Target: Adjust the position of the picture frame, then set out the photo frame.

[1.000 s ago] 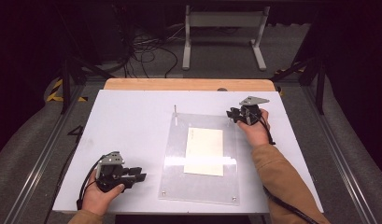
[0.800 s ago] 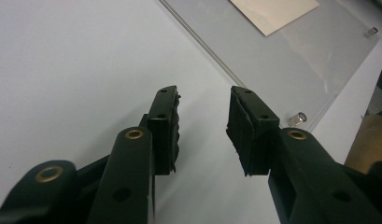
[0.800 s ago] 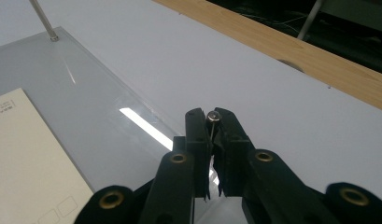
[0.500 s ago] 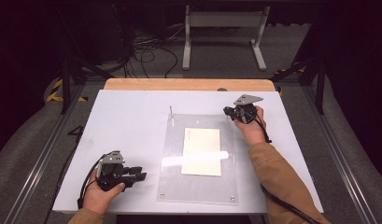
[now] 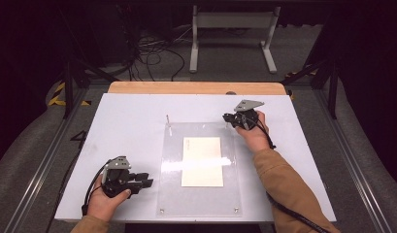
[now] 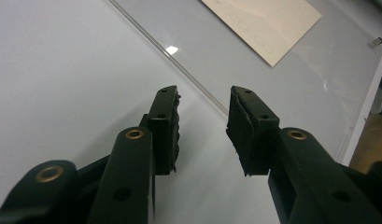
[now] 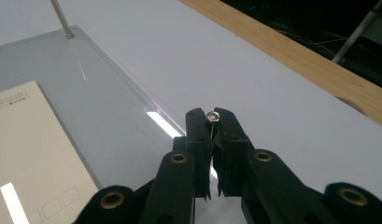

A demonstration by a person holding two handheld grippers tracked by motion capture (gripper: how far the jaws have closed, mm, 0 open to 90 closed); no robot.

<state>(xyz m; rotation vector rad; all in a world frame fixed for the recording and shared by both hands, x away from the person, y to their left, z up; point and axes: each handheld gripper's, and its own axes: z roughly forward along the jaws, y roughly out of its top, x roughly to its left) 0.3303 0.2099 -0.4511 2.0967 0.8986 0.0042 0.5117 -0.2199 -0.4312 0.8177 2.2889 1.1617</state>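
While the right tongs (image 7: pixel 212 122) are clamped on a thin metal pin (image 7: pixel 212 116) at the far right corner of the clear plate (image 5: pixel 201 196), the job looks only partly done. That plate lies flat on the white surface (image 5: pixel 128 126) with a cream card (image 5: pixel 202 161) under or inside it, near the middle. One pin (image 5: pixel 168 121) already stands upright at the far left corner, so that post seems placed. The pin in the right tongs is upright at its corner; cannot tell if it is seated in a hole yet or being pulled out. Near corners show small fittings (image 5: pixel 161 211), too small to read. Left tongs (image 5: pixel 146 180) rest on the surface just left of the plate, jaws apart, nothing between them. Left to do, as a guess: finish the right far pin, let go, then deal with the near corners.
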